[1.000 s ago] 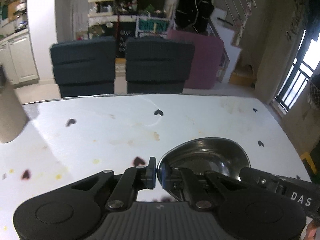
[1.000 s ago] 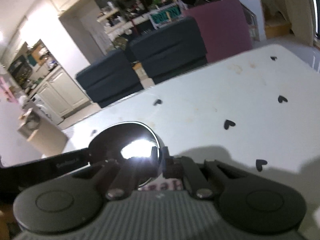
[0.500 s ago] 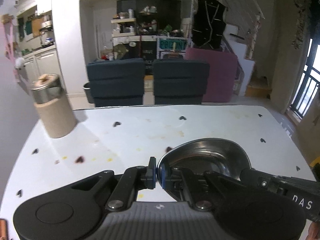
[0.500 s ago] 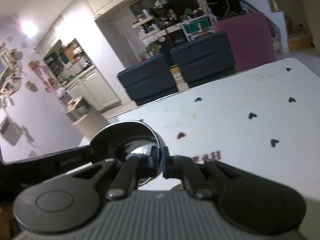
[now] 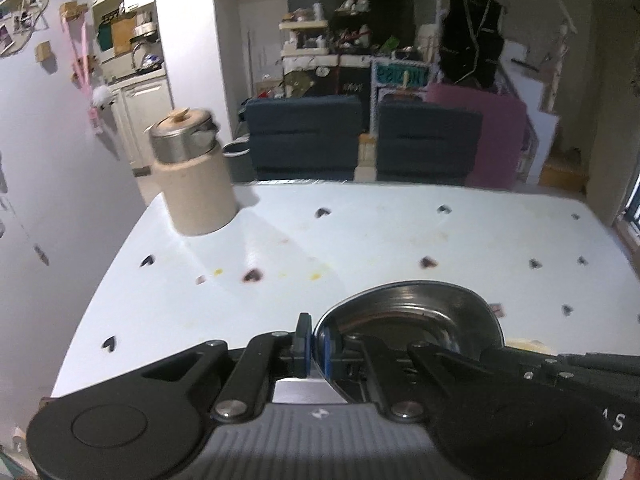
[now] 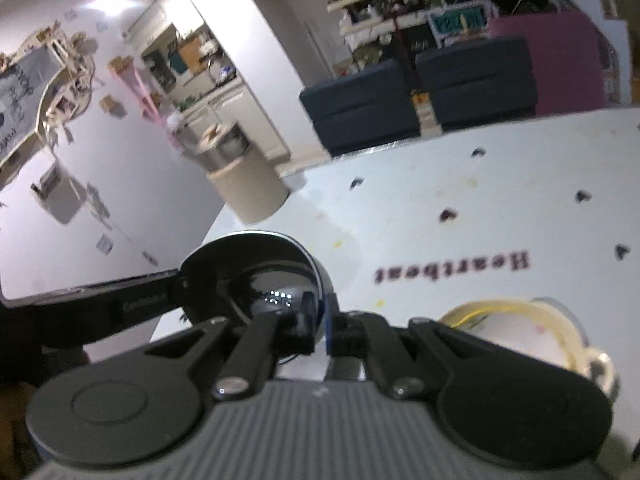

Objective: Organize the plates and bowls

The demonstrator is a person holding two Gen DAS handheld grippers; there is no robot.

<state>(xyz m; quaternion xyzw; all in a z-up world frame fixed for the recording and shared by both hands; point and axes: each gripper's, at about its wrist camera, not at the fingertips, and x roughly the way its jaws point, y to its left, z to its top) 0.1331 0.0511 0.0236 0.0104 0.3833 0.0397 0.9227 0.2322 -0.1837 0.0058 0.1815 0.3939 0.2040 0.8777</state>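
Note:
A shiny steel bowl [image 5: 408, 312] hangs above the white table [image 5: 360, 236]. My left gripper [image 5: 314, 346] is shut on its left rim. In the right wrist view the same steel bowl [image 6: 256, 276] is dark inside, and my right gripper [image 6: 322, 320] is shut on its right rim. Each view shows the other gripper's black body at the far side of the bowl. A cream bowl [image 6: 520, 332] with a yellowish rim sits on the table just below and right of my right gripper.
A beige canister [image 5: 200, 196] topped by a lidded steel pot [image 5: 182, 136] stands at the table's far left corner, also seen as canister [image 6: 252, 192]. The table bears small heart marks and the printed word "Heartbeat" [image 6: 452, 268]. A pale wall runs along the left; dark sofas stand beyond.
Both grippers have drawn back and risen with the steel bowl, so more table shows. The canister came into view and shifted right. The cream bowl appeared under the right gripper.

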